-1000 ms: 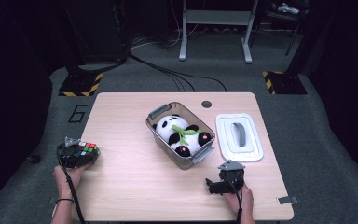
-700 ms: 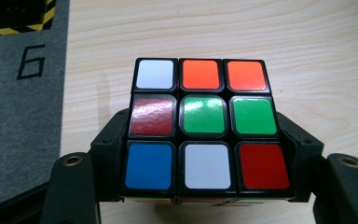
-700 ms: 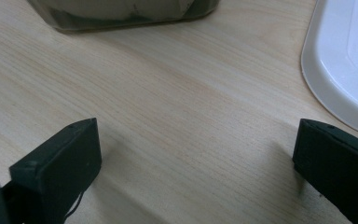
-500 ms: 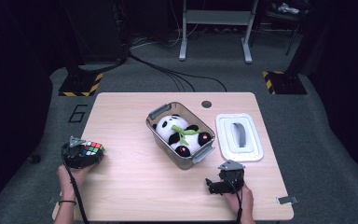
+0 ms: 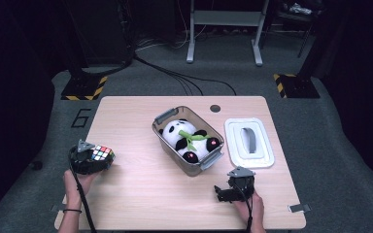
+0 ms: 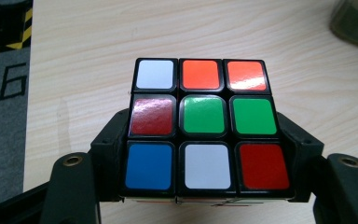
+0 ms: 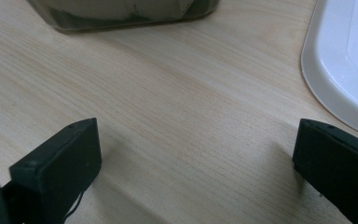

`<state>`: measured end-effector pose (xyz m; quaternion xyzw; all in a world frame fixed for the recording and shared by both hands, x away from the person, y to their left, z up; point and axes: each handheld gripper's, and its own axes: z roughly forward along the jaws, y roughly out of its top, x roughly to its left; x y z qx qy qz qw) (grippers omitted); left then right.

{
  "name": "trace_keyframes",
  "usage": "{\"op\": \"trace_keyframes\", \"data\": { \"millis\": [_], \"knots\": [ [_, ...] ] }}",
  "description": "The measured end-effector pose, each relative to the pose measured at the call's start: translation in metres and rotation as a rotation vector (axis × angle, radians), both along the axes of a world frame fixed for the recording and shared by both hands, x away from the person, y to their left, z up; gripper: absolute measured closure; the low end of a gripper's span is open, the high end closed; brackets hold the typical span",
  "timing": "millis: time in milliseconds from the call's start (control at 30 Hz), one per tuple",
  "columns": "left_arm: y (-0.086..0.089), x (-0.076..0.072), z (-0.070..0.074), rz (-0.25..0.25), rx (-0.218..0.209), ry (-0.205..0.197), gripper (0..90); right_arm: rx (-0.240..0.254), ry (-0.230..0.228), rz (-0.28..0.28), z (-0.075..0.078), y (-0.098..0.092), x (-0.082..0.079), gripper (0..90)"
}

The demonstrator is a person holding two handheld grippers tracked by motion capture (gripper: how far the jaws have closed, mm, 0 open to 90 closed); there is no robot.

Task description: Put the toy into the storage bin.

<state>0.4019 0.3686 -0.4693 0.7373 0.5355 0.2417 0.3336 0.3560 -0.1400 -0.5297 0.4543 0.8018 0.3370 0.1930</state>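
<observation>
Rubik's cube [image 6: 203, 126] clamped in left hand-held gripper [image 5: 88, 159], clear of worktop [image 5: 136, 194]. Not yet in bin [image 5: 161, 117] beside panda plush [image 5: 184, 138]. Right hand-held gripper [image 7: 196, 168] released, idle.

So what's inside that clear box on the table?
A panda plush with a green scarf lies in the box, nearly filling it. Anything beneath the panda is covered. The lid lies on the table beside it.
</observation>
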Motion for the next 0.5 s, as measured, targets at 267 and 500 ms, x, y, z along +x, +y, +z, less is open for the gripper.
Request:
{"op": "trace_keyframes", "data": {
  "millis": [267,500],
  "knots": [
    [-0.012,-0.003,0.013,-0.047,-0.018,-0.011,34.1,0.000,0.000,0.000,0.000,0.000,0.000,0.2],
    [-0.021,-0.004,0.025,-0.092,-0.007,-0.010,34.1,0.000,-0.001,0.000,0.000,0.000,0.000,0.3]
  ]
}}
